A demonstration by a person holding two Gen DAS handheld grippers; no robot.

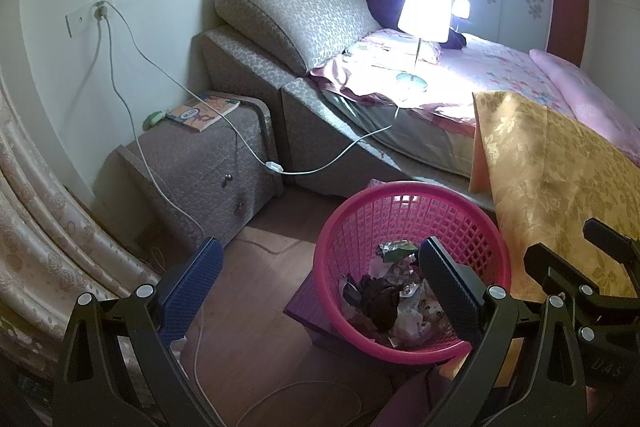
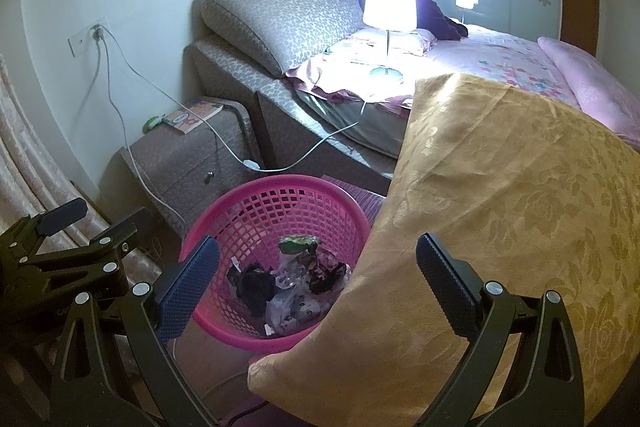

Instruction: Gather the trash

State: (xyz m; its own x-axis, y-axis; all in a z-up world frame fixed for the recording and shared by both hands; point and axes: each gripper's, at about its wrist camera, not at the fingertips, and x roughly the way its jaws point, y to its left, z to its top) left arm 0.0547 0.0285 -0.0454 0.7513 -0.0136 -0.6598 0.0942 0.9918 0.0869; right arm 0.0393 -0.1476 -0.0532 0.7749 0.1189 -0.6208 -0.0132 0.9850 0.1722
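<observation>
A pink mesh basket (image 1: pixel 412 195) stands on the floor beside the bed, and it shows in the right wrist view too as the basket (image 2: pixel 280 187). Crumpled wrappers and dark scraps of trash (image 1: pixel 392 295) lie at its bottom, also seen as trash (image 2: pixel 292 279). My left gripper (image 1: pixel 320 287) hovers open just above the basket's near left rim, nothing between its fingers. My right gripper (image 2: pixel 320 283) is open as well, over the basket's right side and the gold bedspread (image 2: pixel 500 207). The right gripper's frame (image 1: pixel 592 275) shows at the left view's right edge.
A padded nightstand (image 1: pixel 208 163) with a book (image 1: pixel 204 113) sits left of the basket. White cables (image 1: pixel 256 155) run from a wall socket across it to a lit lamp (image 1: pixel 424 11) on the bed. A curtain (image 1: pixel 48 235) hangs at far left. Wooden floor (image 1: pixel 256 299) lies between.
</observation>
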